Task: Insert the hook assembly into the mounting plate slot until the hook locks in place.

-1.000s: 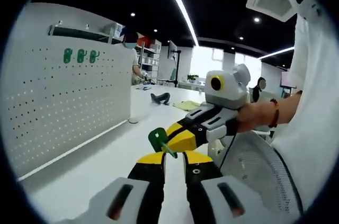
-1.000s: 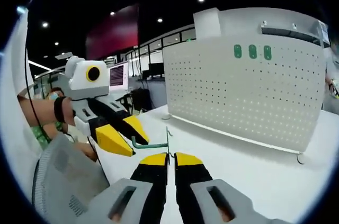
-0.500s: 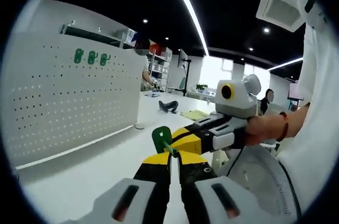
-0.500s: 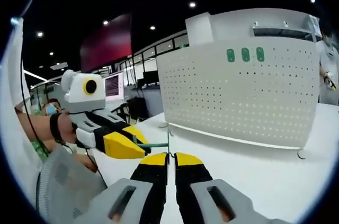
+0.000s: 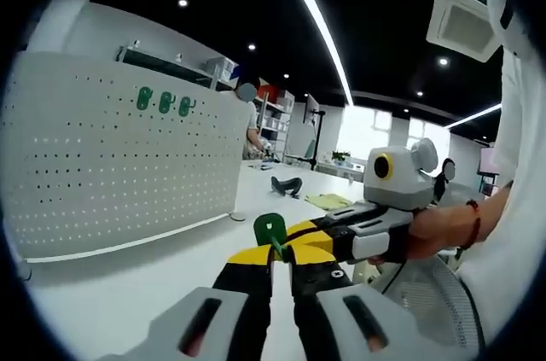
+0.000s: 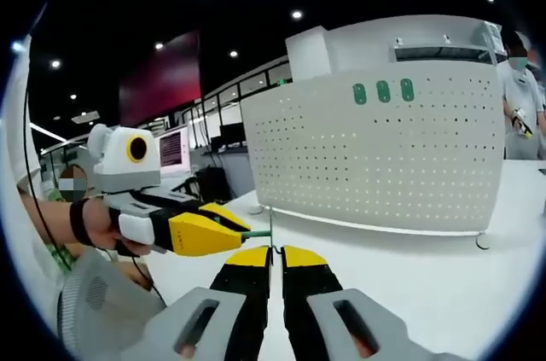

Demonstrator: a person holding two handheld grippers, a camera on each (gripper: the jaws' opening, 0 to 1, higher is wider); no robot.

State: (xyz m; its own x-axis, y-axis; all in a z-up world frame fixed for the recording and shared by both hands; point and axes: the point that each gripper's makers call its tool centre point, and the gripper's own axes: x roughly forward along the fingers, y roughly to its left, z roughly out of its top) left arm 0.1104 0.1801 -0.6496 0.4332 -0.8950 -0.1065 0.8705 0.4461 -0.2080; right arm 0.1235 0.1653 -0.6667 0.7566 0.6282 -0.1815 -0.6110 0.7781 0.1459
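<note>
one green hook (image 5: 270, 230) is pinched between both clenched tools, left tool (image 5: 281, 257) and right tool (image 6: 275, 252), above the white worktop (image 6: 409, 284). three green hooks (image 6: 383, 91) already hang on one pegboard (image 6: 375, 160). the left gripper view shows the hook's flat plate; the right gripper view shows its thin stem.

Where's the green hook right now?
In the left gripper view the green hook sits at the tips of the left gripper, with the right gripper meeting it from the right, out in front of the white pegboard.
</note>
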